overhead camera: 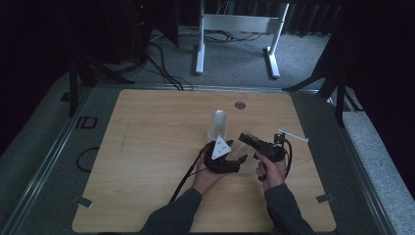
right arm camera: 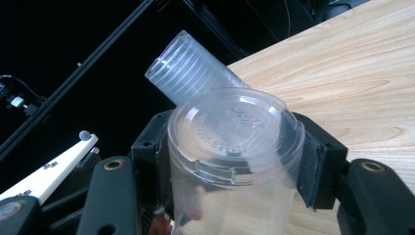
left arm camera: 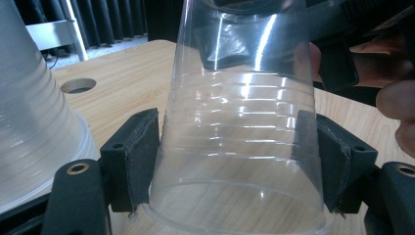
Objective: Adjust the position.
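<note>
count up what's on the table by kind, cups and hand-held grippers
clear plastic cup held between both hand-held grippers: 1
stack of clear plastic cups standing on the table: 1
hand-held grippers, left and right: 2
total: 4

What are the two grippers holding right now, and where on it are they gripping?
Both hold one clear plastic cup. The left gripper clamps its ribbed wall near the open rim. The right gripper clamps the wall just below its closed base.

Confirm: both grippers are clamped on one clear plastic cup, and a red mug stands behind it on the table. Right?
Not quite. Behind the held cup stands a stack of clear plastic cups, not a red mug, as the high view shows. The left gripper and right gripper do clamp the one cup.
</note>
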